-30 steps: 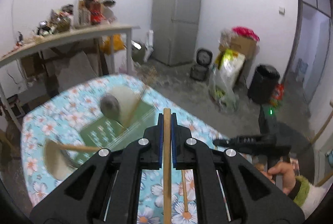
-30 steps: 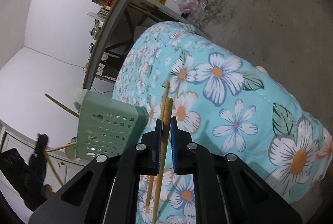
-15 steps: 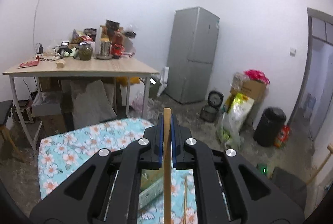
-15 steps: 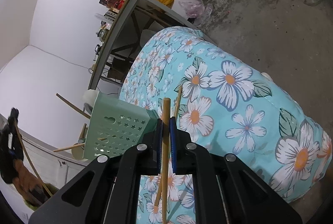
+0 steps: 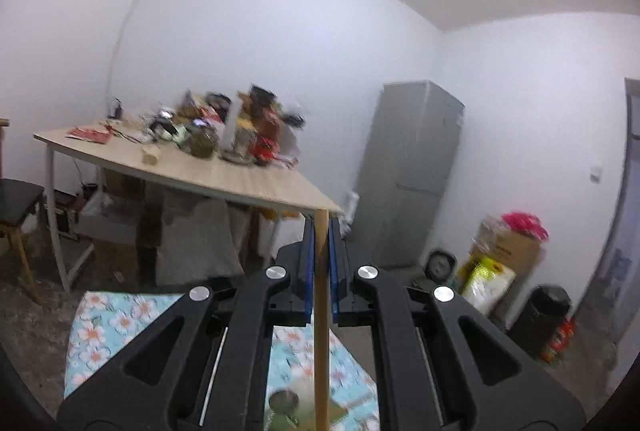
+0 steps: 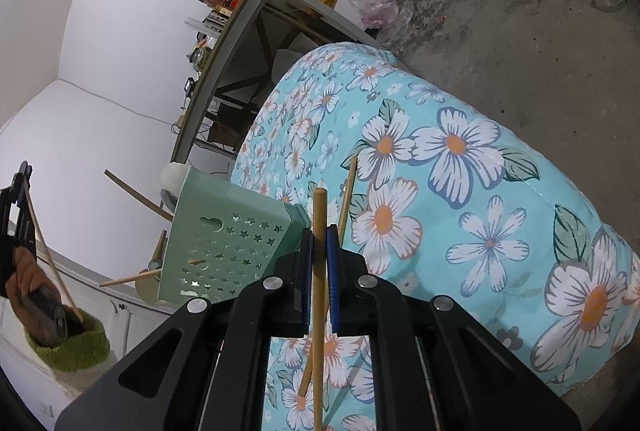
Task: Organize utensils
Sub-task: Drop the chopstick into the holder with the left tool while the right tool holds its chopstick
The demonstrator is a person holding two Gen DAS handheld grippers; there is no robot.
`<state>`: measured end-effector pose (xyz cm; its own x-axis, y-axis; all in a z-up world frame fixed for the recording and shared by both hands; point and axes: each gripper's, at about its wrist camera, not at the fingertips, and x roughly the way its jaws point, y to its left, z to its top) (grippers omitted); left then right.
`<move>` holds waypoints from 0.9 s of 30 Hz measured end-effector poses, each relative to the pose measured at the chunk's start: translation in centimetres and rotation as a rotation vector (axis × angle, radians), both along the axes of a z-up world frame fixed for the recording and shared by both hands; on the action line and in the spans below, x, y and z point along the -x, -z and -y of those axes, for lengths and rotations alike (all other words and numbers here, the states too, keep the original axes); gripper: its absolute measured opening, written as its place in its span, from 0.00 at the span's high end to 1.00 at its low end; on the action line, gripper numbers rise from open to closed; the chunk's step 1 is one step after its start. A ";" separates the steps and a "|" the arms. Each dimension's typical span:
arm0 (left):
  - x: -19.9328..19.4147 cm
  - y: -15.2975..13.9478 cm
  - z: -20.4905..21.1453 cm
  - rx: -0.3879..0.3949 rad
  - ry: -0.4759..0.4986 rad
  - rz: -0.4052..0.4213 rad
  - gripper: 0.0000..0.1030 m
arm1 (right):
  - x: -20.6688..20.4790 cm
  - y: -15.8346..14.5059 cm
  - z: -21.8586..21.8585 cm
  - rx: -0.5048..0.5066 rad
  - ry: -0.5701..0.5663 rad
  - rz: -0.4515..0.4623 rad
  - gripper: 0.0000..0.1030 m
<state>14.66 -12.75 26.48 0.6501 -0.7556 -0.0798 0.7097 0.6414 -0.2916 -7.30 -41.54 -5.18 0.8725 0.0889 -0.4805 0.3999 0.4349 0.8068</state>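
My left gripper (image 5: 321, 229) points level, high above the table, shut on a thin wooden stick (image 5: 321, 351) that runs down between its blue pads. Under it only the floral cloth (image 5: 100, 319) and the basket's top with a metal ladle (image 5: 284, 401) show. My right gripper (image 6: 319, 237) is shut on another wooden stick (image 6: 319, 207), just right of the green star-holed basket (image 6: 224, 243). Wooden utensil handles (image 6: 132, 191) poke out of the basket. A further stick (image 6: 347, 191) lies on the cloth. The left gripper (image 6: 18, 191) appears at the far left, held by a hand (image 6: 28, 279).
A cluttered wooden table (image 5: 224, 179) stands behind the floral one, with a grey fridge (image 5: 416, 175) to its right. Boxes and bags (image 5: 504, 255) and a black bin (image 5: 544, 311) stand along the right wall. A dark chair (image 5: 16, 199) is at the left.
My left gripper has risen and tipped up to level with its stick, so the basket has slid to the bottom edge. The right gripper has stayed nearly still, shut on its stick.
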 end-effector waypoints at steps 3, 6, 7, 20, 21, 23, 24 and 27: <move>-1.3 -0.3 0.3 0.028 -0.042 -0.026 0.95 | 0.0 0.1 0.0 -0.002 0.000 0.000 0.93; -2.5 -0.3 1.2 0.027 -0.099 -0.024 0.95 | 0.2 0.2 0.0 -0.003 0.002 0.004 0.93; -2.9 -0.1 1.5 0.024 -0.124 -0.022 0.95 | 0.2 0.3 0.1 -0.005 0.002 0.006 0.93; -7.1 4.0 4.6 -0.076 -0.218 -0.124 0.94 | 1.0 0.7 0.7 -0.010 0.017 0.007 0.93; -7.4 4.3 4.7 -0.079 -0.216 -0.130 0.94 | 1.0 0.7 0.8 -0.011 0.017 0.008 0.93; -7.6 4.8 4.9 -0.086 -0.217 -0.137 0.94 | 1.0 0.7 0.8 -0.010 0.017 0.008 0.93; -7.6 5.0 5.0 -0.090 -0.219 -0.135 0.94 | 1.0 0.7 0.8 -0.009 0.016 0.009 0.93; -7.5 5.4 5.2 -0.102 -0.223 -0.124 0.94 | 1.0 0.6 0.7 -0.005 0.017 0.010 0.93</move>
